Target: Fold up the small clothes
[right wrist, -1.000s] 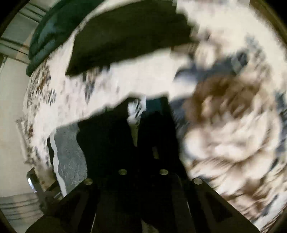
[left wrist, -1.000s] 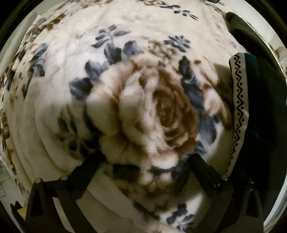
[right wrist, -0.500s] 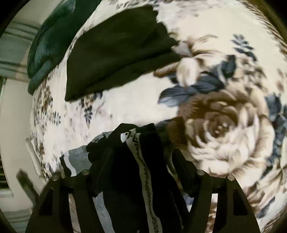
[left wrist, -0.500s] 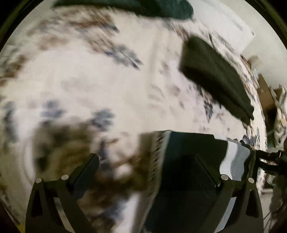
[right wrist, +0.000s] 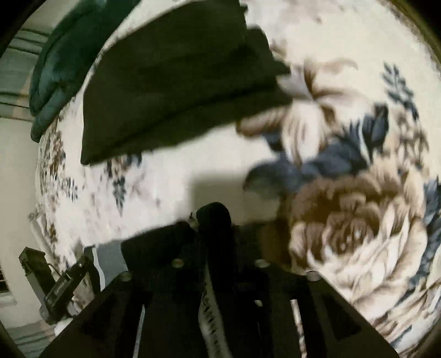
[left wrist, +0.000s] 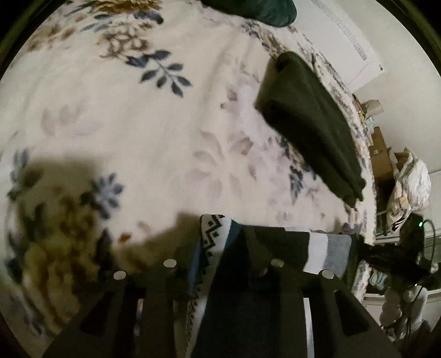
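Note:
A small dark garment (left wrist: 264,247) with a white patterned band and a white and grey striped end hangs between both grippers above a floral fleece blanket (left wrist: 137,124). My left gripper (left wrist: 223,264) is shut on its patterned edge. My right gripper (right wrist: 217,261) is shut on a dark fold of the same garment (right wrist: 215,220); its patterned band runs down between the fingers. A folded dark green garment (left wrist: 311,121) lies flat on the blanket beyond, also in the right wrist view (right wrist: 176,82).
A dark teal bundle lies at the blanket's far edge (left wrist: 261,11), also in the right wrist view (right wrist: 60,63). The bed edge runs along the right in the left wrist view, with boxes and a white bundle (left wrist: 408,187) past it. A wall stands behind.
Both grippers went from open to shut on the small garment and now hold it up above the blanket. The left view has swung from the rose print toward the folded green garment.

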Available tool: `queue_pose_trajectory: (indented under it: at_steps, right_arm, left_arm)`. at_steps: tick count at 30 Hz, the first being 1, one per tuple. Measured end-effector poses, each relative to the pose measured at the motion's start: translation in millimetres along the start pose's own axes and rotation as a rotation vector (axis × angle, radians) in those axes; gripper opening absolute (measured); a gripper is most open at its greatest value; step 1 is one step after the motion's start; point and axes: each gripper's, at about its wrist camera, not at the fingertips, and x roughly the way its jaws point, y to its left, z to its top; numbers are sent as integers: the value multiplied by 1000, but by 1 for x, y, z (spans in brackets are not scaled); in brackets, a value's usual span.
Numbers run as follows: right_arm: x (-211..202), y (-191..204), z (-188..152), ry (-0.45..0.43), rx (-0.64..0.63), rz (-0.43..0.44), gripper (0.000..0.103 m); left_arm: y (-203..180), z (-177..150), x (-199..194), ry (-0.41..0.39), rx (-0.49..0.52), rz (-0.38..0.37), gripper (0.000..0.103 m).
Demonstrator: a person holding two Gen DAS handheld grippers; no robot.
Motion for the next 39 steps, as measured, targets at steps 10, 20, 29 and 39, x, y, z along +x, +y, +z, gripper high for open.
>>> queue_pose_trajectory:
  at_steps: [10, 20, 29, 39]
  right_arm:
    - [-30, -47, -127, 115, 91, 105, 59]
    - [-43, -45, -182, -2, 105, -14, 6]
    - [-1, -74, -158, 154, 119, 42, 47]
    - [68, -112, -92, 253, 149, 625, 103]
  left_arm:
    - [16, -75, -61, -53, -55, 60, 65]
    - [15, -131, -48, 47, -64, 122, 65]
    - [17, -116, -37, 26, -59, 39, 65]
    - [45, -79, 25, 36, -174, -321, 81]
